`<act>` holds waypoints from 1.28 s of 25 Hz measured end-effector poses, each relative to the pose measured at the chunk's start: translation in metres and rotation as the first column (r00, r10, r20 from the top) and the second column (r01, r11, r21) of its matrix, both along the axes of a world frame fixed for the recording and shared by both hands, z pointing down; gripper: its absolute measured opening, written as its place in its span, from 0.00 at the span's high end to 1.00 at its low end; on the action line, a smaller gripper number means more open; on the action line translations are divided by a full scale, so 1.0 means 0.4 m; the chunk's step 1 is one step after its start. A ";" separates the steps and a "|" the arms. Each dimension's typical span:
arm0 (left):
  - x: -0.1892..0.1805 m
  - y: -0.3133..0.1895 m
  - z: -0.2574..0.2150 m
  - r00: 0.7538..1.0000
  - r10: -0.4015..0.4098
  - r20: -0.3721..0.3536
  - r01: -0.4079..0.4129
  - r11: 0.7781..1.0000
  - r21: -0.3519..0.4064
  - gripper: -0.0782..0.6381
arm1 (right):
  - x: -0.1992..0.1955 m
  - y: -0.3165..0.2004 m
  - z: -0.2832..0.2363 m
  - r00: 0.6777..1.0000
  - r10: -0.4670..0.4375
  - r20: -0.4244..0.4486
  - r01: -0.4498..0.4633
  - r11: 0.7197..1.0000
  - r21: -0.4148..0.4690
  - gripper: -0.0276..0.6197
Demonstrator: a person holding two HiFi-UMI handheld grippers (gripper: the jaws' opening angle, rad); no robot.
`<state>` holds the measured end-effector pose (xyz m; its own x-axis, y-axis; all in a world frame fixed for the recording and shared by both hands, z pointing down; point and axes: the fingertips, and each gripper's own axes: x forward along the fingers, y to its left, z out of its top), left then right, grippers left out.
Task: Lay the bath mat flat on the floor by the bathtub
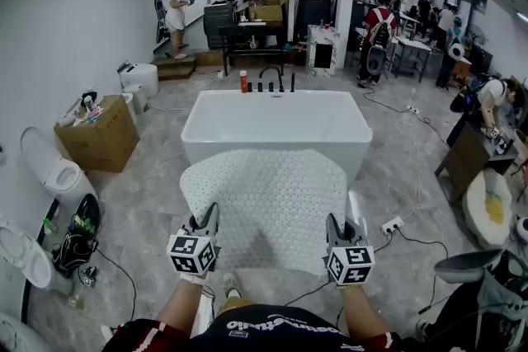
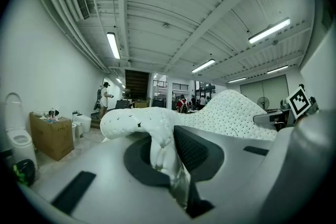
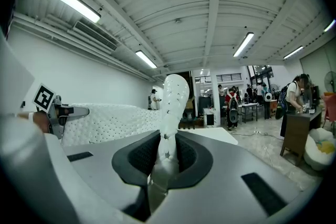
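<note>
A white perforated bath mat (image 1: 266, 198) hangs stretched in the air in front of the white bathtub (image 1: 276, 126), its far edge near the tub's front wall. My left gripper (image 1: 204, 225) is shut on the mat's near left corner, and my right gripper (image 1: 334, 230) is shut on the near right corner. In the left gripper view the mat (image 2: 157, 128) is pinched between the jaws and bulges up to the right. The right gripper view shows a folded edge of the mat (image 3: 172, 107) standing upright out of the shut jaws.
Toilets (image 1: 51, 171) and a cardboard box (image 1: 97, 136) stand at the left. A power strip (image 1: 391, 224) with cables lies on the tiled floor at the right, next to a wooden cabinet (image 1: 462, 161). People stand at the far tables.
</note>
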<state>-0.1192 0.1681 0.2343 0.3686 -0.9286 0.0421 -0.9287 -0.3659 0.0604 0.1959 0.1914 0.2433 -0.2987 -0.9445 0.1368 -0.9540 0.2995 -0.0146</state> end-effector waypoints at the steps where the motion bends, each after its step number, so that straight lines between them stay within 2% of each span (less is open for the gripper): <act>1: 0.000 -0.002 -0.002 1.000 0.000 0.000 0.000 1.000 -0.001 0.84 | 0.001 -0.001 -0.001 1.000 0.000 0.001 0.000 1.000 0.000 0.88; 17: 0.005 0.003 -0.018 1.000 -0.006 0.011 0.006 1.000 0.016 0.84 | 0.008 0.001 -0.010 1.000 -0.009 0.021 0.008 1.000 0.022 0.88; 22: -0.010 0.012 -0.009 1.000 -0.013 0.012 0.013 1.000 0.016 0.84 | -0.021 0.017 -0.006 0.998 -0.054 0.039 0.053 0.998 0.041 0.88; 26: 0.017 0.006 -0.035 1.000 0.011 0.018 -0.011 1.000 0.024 0.84 | -0.013 0.017 -0.037 0.995 -0.091 0.031 0.089 0.994 0.057 0.88; 32: 0.034 -0.014 -0.059 1.000 0.024 0.015 -0.024 0.999 0.033 0.84 | 0.012 -0.005 -0.054 0.995 -0.094 0.042 0.091 0.994 0.062 0.88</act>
